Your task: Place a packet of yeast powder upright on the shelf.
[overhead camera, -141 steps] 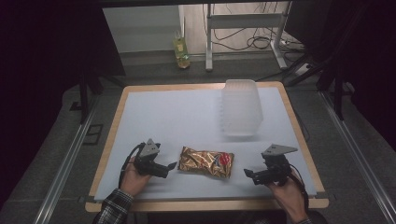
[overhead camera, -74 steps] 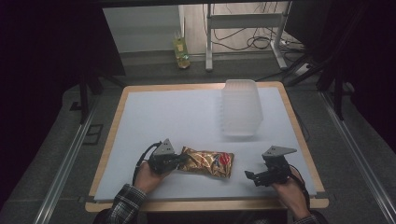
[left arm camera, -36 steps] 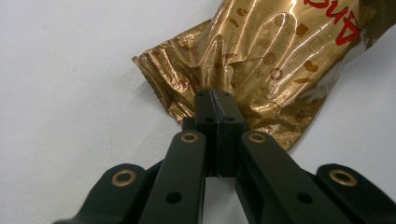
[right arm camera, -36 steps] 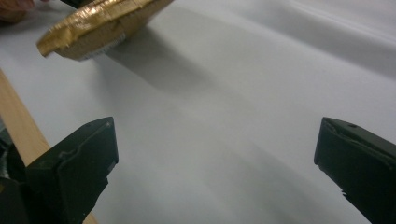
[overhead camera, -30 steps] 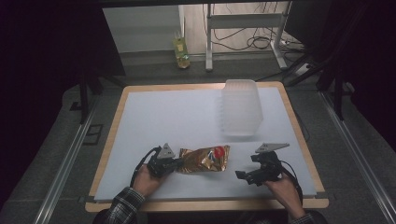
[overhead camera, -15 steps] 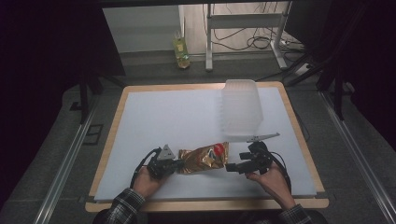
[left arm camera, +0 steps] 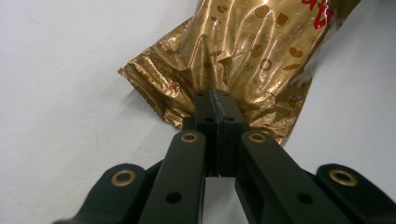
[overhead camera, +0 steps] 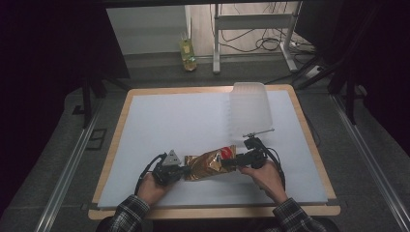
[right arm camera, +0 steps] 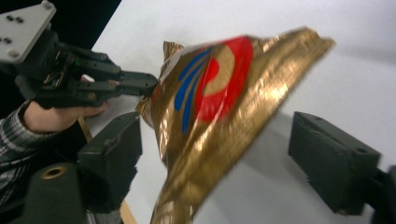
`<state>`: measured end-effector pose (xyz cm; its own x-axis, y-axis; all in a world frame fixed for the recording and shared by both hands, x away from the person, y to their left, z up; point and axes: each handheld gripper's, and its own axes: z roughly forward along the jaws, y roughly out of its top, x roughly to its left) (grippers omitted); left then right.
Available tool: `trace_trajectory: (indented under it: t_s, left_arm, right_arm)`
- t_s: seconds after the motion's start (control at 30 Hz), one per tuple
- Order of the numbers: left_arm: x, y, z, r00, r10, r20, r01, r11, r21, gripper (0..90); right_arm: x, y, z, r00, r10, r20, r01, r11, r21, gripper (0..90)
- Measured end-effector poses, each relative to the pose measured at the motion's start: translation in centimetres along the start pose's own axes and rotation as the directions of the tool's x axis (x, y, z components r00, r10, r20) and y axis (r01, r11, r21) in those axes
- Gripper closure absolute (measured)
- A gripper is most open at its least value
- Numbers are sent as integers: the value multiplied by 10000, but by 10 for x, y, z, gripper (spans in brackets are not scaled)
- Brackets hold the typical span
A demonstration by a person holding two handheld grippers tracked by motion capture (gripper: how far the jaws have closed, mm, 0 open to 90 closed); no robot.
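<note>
A gold foil snack bag (overhead camera: 209,164) with a red and blue logo lies near the table's front edge. My left gripper (overhead camera: 183,171) is shut on its crumpled left end. In the left gripper view the two pads (left arm camera: 205,105) pinch the foil of the bag (left arm camera: 243,51). My right gripper (overhead camera: 228,163) is at the bag's right end. Its jaws have just been closing, and in the right gripper view they stand apart on either side of the raised bag (right arm camera: 210,107) without touching it. The left gripper (right arm camera: 152,85) shows beyond the bag there.
A clear plastic container (overhead camera: 249,108) stands upside down just behind my right hand. The white mat (overhead camera: 179,121) covers a wooden board. A yellow-green bottle (overhead camera: 187,50) sits on the floor beyond the table, with desk legs and cables nearby.
My right gripper has moved left from the table's right side up to the bag's right end. The left gripper has kept still, holding the bag.
</note>
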<state>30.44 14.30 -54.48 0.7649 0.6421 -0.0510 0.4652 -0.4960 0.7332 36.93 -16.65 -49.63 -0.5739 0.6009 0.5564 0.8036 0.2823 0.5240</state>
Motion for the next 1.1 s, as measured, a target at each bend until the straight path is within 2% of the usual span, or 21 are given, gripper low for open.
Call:
trace_trajectory:
  t_s: [0.1, 0.17, 0.2, 0.27, 0.43, 0.63, 0.67, 0.73, 0.8, 1.0, 1.1]
  left_arm:
    - [0, 0, 0, 10000, 32, -18, -32, 10000, 4, 900]
    - [0, 0, 0, 10000, 42, -30, -42, 10000, 3, 900]
    - [0, 0, 0, 10000, 41, -26, -41, 10000, -1, 900]
    - [0, 0, 0, 10000, 50, -29, -50, 10000, 0, 900]
    - [-1, 0, 0, 10000, 50, -34, -50, 10000, -9, 900]
    - [-1, 0, -1, 9999, 142, -98, -142, 9999, -34, 898]
    - [-2, 1, -1, 9996, 192, -185, -193, 9998, -38, 898]
    - [-2, 1, -3, 9991, 294, -303, -296, 9995, -94, 839]
    - [0, 1, -6, 9991, 296, -308, -303, 9993, -228, 831]
    - [1, 2, -15, 9990, 179, -419, -218, 9953, -943, 747]
    - [4, 1, -18, 9992, -37, -389, -12, 9922, -1246, 709]
  right_arm:
    - [1, 5, 8, 10000, 16, 3, -17, 10000, 96, 273]
    - [1, 8, 13, 9998, -49, -200, 54, 9997, 255, 361]
    - [1, 10, 19, 9991, 78, -408, -67, 9996, 266, 408]
    - [1, 11, 20, 9987, 74, -503, -60, 9996, 262, 427]
    - [4, 14, 26, 9995, -105, -295, 113, 9996, 274, 530]
    - [2, 15, 21, 9951, 128, -978, -113, 9998, 164, 683]
    - [2, 15, 21, 9951, 128, -978, -113, 9998, 164, 683]
    - [3, 15, 20, 9943, -22, -1066, 32, 10000, 92, 703]
    - [4, 15, 19, 9940, -90, -1093, 98, 9999, 70, 706]
    - [15, 19, 13, 9911, -964, -914, 960, 9953, -83, 719]
    - [19, 21, 9, 9878, -1317, -827, 1312, 9913, -109, 723]
